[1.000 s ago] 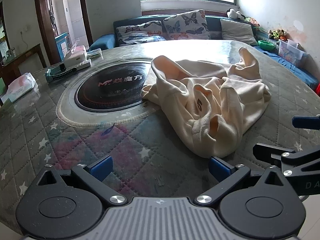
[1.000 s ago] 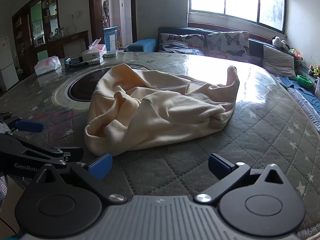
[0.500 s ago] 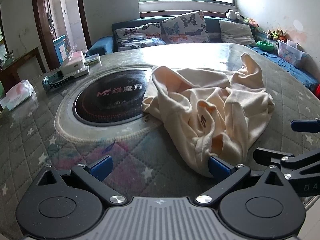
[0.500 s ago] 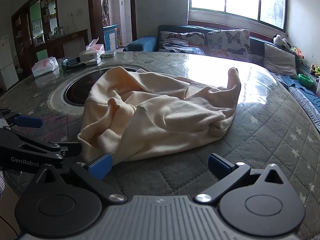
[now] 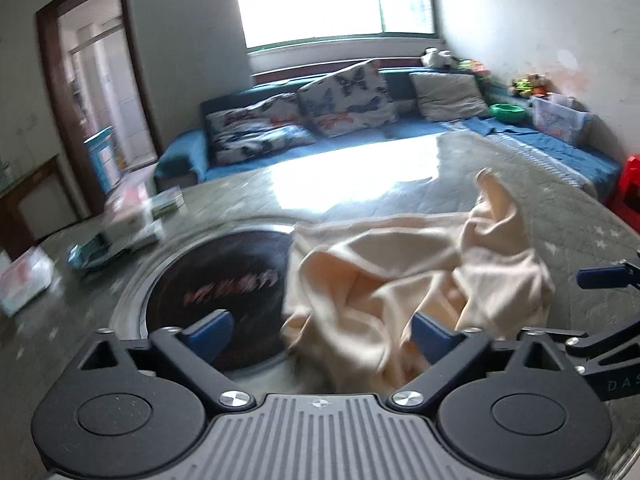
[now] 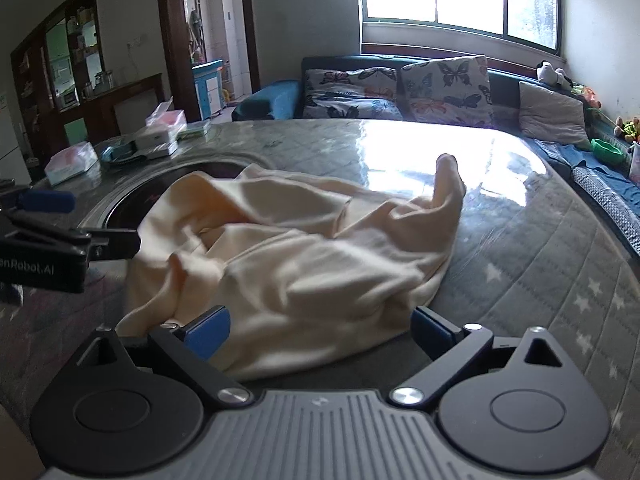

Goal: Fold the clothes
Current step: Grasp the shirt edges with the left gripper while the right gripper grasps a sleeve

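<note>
Since a second ago I've pushed both grippers in toward the cream garment (image 6: 296, 256); its near hem now sits between the fingers in each view, and the left view has gone blurry from the motion. The left gripper (image 5: 320, 330) is spread wide, released, holding nothing; the right gripper (image 6: 320, 330) is likewise gaping over the hem. The garment lies crumpled on the quilted tabletop (image 6: 560, 264), partly draped over the round black inset (image 5: 224, 280), one sleeve end poking up at the far side. My worry: the cloth is bunched in several layers, so closing here could pinch a stray fold rather than one clean edge, and lifting would drag the heap instead of spreading it.
</note>
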Available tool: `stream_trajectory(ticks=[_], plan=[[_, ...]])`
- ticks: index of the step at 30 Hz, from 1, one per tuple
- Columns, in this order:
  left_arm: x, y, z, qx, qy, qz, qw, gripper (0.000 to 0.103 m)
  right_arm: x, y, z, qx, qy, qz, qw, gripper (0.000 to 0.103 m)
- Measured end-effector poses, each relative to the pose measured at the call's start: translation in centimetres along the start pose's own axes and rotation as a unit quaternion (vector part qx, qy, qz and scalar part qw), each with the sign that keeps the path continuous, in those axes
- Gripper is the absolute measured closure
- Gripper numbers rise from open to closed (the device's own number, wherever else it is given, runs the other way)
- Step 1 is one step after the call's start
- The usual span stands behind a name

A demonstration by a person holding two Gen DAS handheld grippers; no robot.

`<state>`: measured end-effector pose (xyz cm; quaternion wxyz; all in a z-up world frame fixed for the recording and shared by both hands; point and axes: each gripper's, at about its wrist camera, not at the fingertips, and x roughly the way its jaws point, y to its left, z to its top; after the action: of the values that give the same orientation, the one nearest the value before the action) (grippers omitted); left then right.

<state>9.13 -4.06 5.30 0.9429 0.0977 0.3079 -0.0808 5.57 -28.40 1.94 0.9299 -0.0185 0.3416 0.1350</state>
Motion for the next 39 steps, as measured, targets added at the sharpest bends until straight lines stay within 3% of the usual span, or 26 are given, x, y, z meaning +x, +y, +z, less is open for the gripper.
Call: stream_trajectory(ticks=[6, 11, 15, 20, 23, 25, 28, 33, 35, 39], plan=[[3.6, -2.4, 2.2, 0.043, 0.004, -0.06, 0.9972, 0.042, 1.1, -2.6, 1.8, 0.025, -0.011, -0.02, 0.999, 0.012], [6.4, -5.0, 3.4, 0.082, 0.007, -0.102, 0.9914, 0.043, 2.2, -5.5, 3.1, 0.057, -0.018, -0.054, 0.997, 0.02], [8.2, -7.0, 3.9, 0.123, 0.004, -0.111, 0.9862, 0.041, 3.4, -7.7, 4.3, 0.075, -0.023, -0.073, 0.994, 0.029], [11.1, -7.1, 4.0, 0.125, 0.031, -0.116, 0.9849, 0.045, 5.4, -8.7, 5.2, 0.079, -0.016, -0.068, 0.994, 0.037], [12.2, -6.9, 3.6, 0.127, 0.04, -0.122, 0.9835, 0.063, 6.6, -9.2, 5.7, 0.081, -0.011, -0.065, 0.995, 0.042], [12.5, -6.6, 3.5, 0.123, 0.045, -0.126, 0.9833, 0.084, 7.4, -9.5, 6.0, 0.082, -0.008, -0.063, 0.995, 0.045], [12.7, -5.8, 3.7, 0.101, 0.044, -0.124, 0.9861, 0.1, 8.6, -10.0, 6.5, 0.084, -0.003, -0.059, 0.995, 0.053], [11.8, -3.3, 4.4, 0.054, 0.019, -0.114, 0.9919, 0.103, 10.0, -10.4, 6.8, 0.086, 0.003, -0.05, 0.995, 0.087], [11.4, -2.5, 4.6, 0.041, 0.014, -0.116, 0.9923, 0.103, 9.8, -10.3, 6.7, 0.086, -0.001, -0.052, 0.995, 0.092], [10.7, -2.9, 4.4, 0.054, 0.012, -0.146, 0.9877, 0.098, 9.3, -10.0, 6.6, 0.086, -0.007, -0.057, 0.995, 0.093]])
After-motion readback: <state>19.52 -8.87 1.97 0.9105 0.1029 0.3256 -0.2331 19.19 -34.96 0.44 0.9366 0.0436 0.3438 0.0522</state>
